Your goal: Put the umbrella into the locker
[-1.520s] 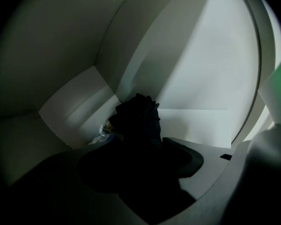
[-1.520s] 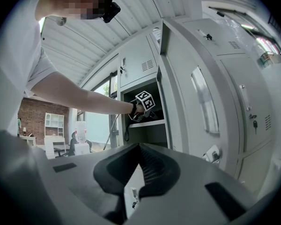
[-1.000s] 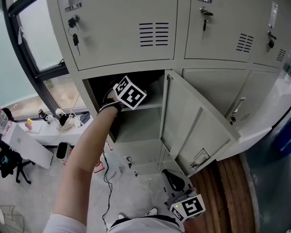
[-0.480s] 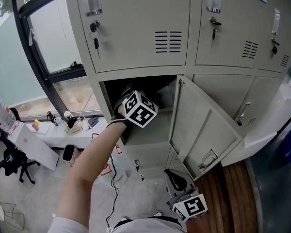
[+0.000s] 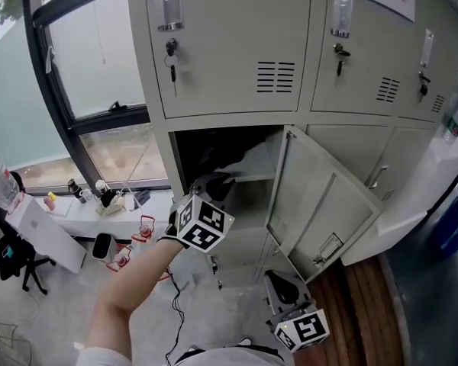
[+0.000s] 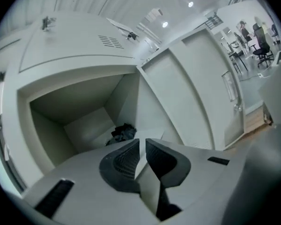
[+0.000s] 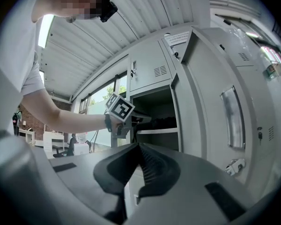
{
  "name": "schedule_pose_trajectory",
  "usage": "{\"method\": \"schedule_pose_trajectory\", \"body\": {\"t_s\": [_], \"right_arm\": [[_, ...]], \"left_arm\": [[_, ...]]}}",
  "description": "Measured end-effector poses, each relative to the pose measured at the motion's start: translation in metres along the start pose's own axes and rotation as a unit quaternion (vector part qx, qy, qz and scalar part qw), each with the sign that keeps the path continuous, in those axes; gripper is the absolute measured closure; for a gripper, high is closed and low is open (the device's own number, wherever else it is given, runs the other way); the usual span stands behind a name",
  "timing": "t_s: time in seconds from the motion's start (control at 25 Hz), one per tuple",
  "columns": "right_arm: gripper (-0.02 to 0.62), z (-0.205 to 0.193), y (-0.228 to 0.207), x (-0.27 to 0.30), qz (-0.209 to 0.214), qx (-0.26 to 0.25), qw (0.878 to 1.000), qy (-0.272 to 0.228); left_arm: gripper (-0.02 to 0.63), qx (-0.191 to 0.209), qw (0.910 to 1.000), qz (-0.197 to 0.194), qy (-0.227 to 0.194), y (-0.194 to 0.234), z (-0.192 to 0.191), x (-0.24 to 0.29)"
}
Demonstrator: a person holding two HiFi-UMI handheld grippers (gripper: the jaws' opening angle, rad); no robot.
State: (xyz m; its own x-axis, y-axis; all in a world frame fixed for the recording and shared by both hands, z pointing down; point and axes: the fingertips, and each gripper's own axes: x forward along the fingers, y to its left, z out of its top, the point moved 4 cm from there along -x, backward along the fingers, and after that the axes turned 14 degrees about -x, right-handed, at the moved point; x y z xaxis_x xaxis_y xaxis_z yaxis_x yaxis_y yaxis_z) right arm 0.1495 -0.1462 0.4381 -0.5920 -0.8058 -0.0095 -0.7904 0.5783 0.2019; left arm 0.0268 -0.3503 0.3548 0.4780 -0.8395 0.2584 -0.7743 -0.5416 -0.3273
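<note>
The window (image 5: 99, 59) occupies the left of the head view, with a white desk (image 5: 49, 231) below it carrying small bottles.

Right of the window stands the grey locker bank (image 5: 237, 44). One lower compartment (image 5: 253, 179) is open. Its door (image 5: 320, 204) is swung out to the right.

The left gripper (image 5: 218, 181) is held at the mouth of this compartment, just outside the opening and pointing in. Its marker cube (image 5: 204, 224) faces the head camera. Its jaws have just been closing. They stand nearly together, with a thin slit between the pads (image 6: 126, 156) and nothing in that slit.

The umbrella (image 6: 123, 132), a dark folded bundle, lies on the shelf inside the compartment, towards the back. It is clear of the left gripper and touches neither jaw.

The right gripper (image 5: 278, 279) is held low, below the open door and well apart from the compartment. Its jaws are pressed together with nothing between them. The right gripper view looks across at the left gripper, the shelf and the inner face of the door.
</note>
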Motion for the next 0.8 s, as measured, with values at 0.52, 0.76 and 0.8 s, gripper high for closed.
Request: {"method": "schedule_pose_trajectory", "body": {"t_s": [0.52,0.76,0.8], "right_arm": [[0.578,0.012,0.041,-0.004,-0.008,-0.002,1.000,0.019],[0.578,0.013,0.046,-0.006,-0.019,-0.005,0.999,0.029],[0.578,0.012,0.046,-0.007,-0.017,-0.012,0.999,0.031]], "left_arm": [[0.584,-0.139,0.9903,-0.002,0.005,-0.007,-0.098,-0.087],[0.584,-0.150,0.9884,0.024,-0.001,-0.001,-0.124,-0.128],[0.584,-0.155,0.9876,0.029,-0.001,0.001,-0.127,-0.136]]}}
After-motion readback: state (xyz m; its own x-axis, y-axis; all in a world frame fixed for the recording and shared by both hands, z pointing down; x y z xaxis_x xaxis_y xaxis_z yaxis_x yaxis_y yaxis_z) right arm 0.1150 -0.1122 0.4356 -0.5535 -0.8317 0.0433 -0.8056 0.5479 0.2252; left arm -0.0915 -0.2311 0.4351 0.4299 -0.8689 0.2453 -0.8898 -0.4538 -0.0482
